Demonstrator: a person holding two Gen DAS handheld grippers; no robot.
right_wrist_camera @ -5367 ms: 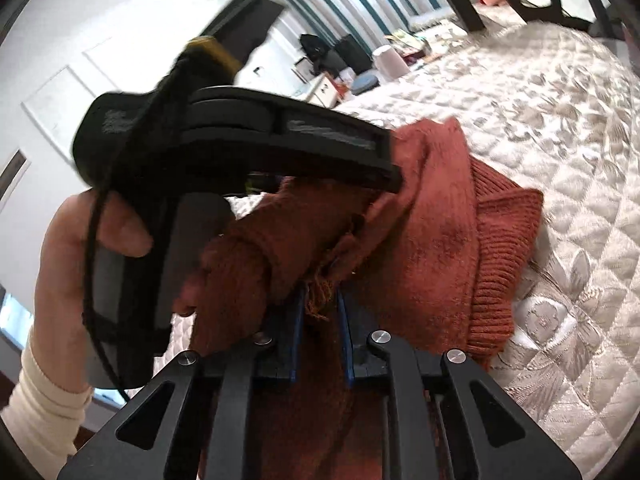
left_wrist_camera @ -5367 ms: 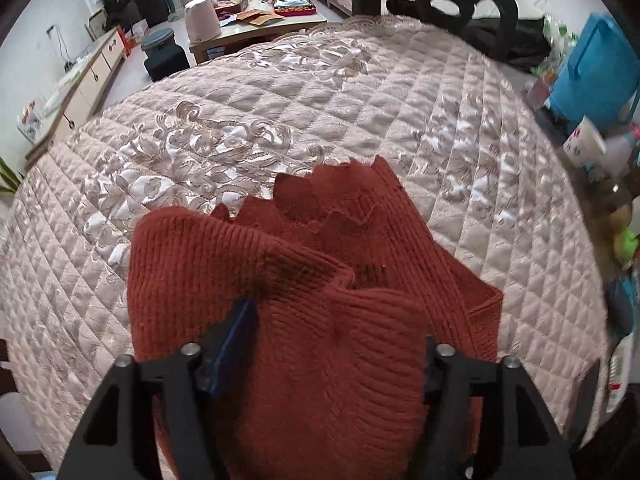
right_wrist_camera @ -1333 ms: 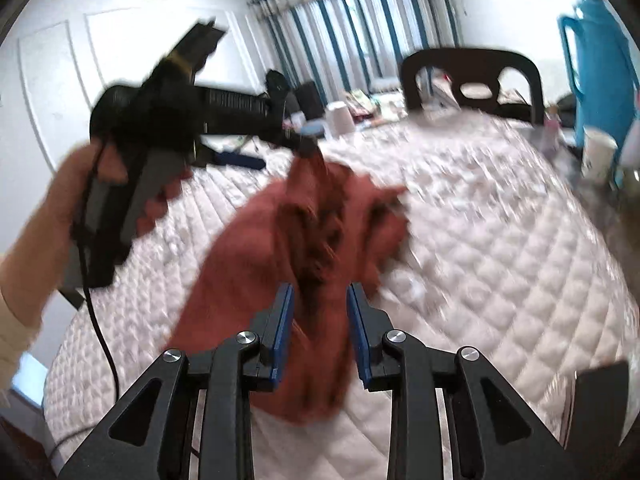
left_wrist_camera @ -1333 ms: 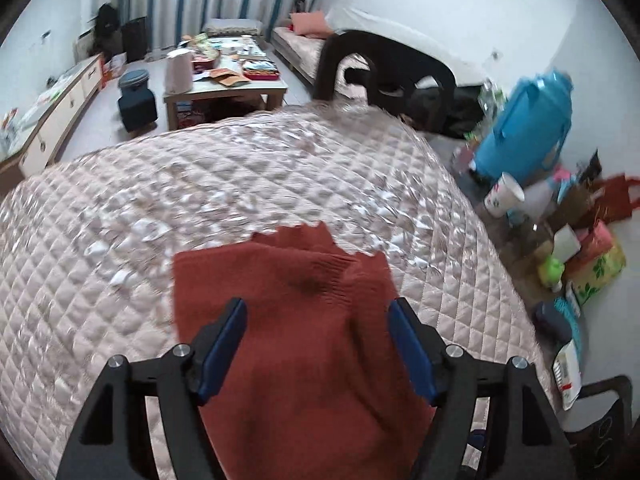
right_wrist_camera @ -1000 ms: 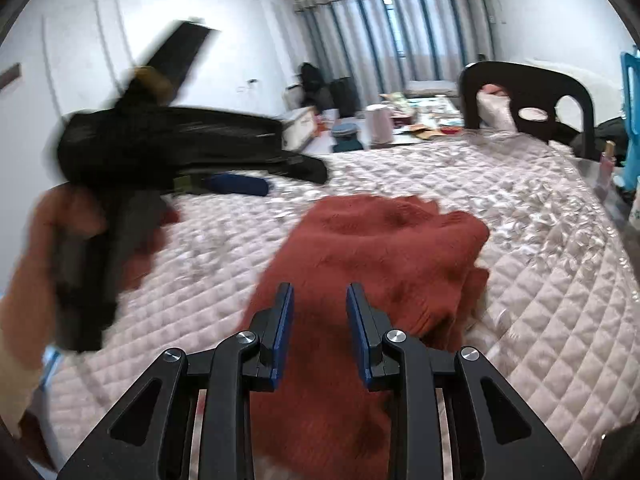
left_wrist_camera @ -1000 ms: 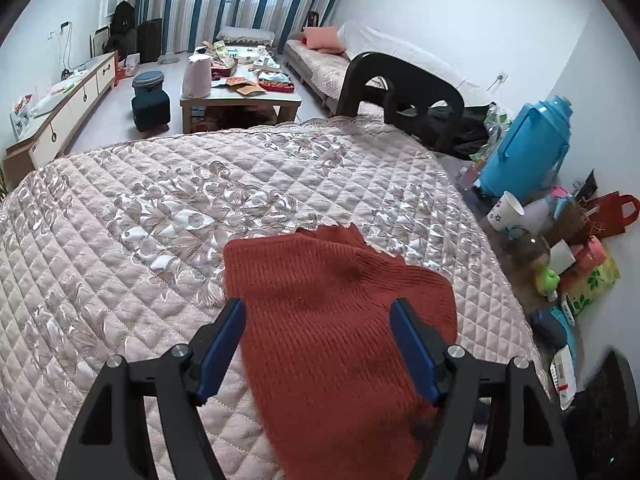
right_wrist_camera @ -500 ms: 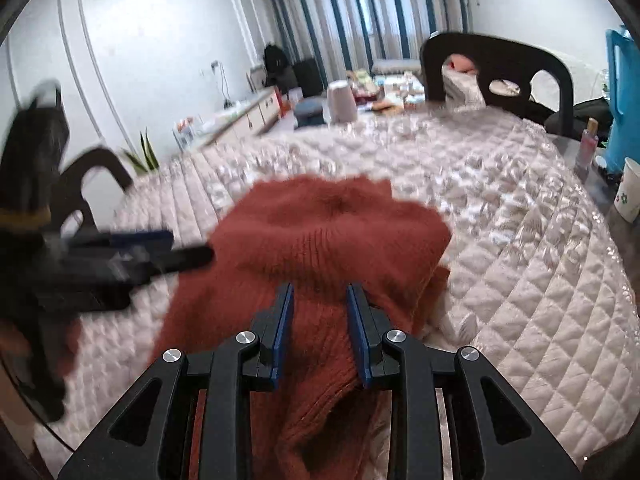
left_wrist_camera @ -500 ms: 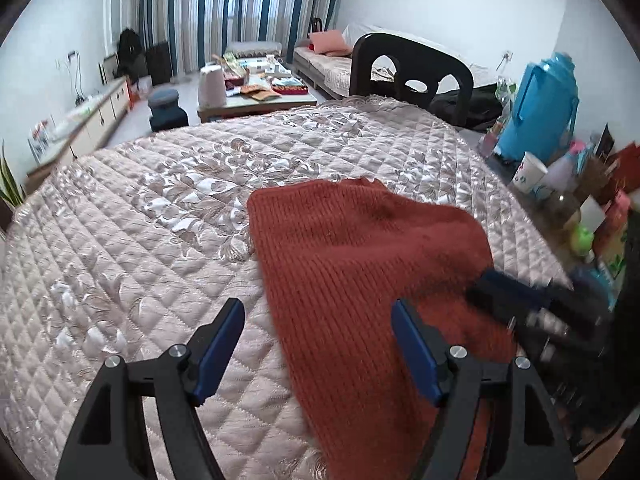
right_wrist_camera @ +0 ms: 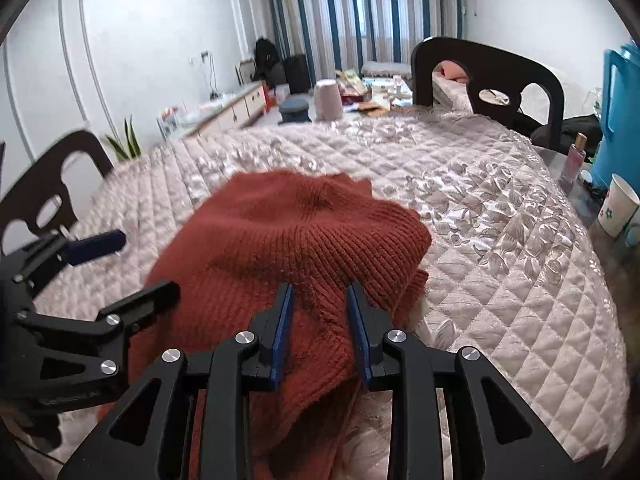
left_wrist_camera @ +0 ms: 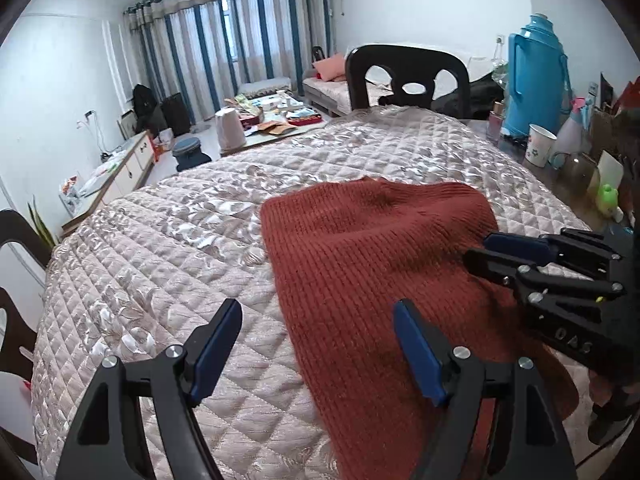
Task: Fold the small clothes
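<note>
sweater (left_wrist_camera: 372,248): rust-red knit; we see it spread on the quilted cover (left_wrist_camera: 160,248), toward its right side
left view, left gripper (left_wrist_camera: 320,344): jaws wide and opening; we see the sweater's left edge run between the blue pads, neither pad pressing, nothing held
left view, right gripper (left_wrist_camera: 480,252): comes in from the right over the sweater's right edge; from here we cannot tell whether it holds cloth
left view, background: black chair (left_wrist_camera: 406,76) at the far edge, blue thermos (left_wrist_camera: 534,76) and paper cup (left_wrist_camera: 538,144) on the right
right view, sweater (right_wrist_camera: 288,232): humped up in the middle, near part bunched and hanging off the near edge of the cover (right_wrist_camera: 500,240)
right view, right gripper (right_wrist_camera: 320,328): jaws part closed; we see a ridge of knit standing between the blue pads and gripped there
right view, left gripper (right_wrist_camera: 132,264): at left, jaws apart, above the sweater's left edge, one finger over bare quilt
right view, background: black chair (right_wrist_camera: 484,80) beyond the cover, paper cup (right_wrist_camera: 616,208) at right
</note>
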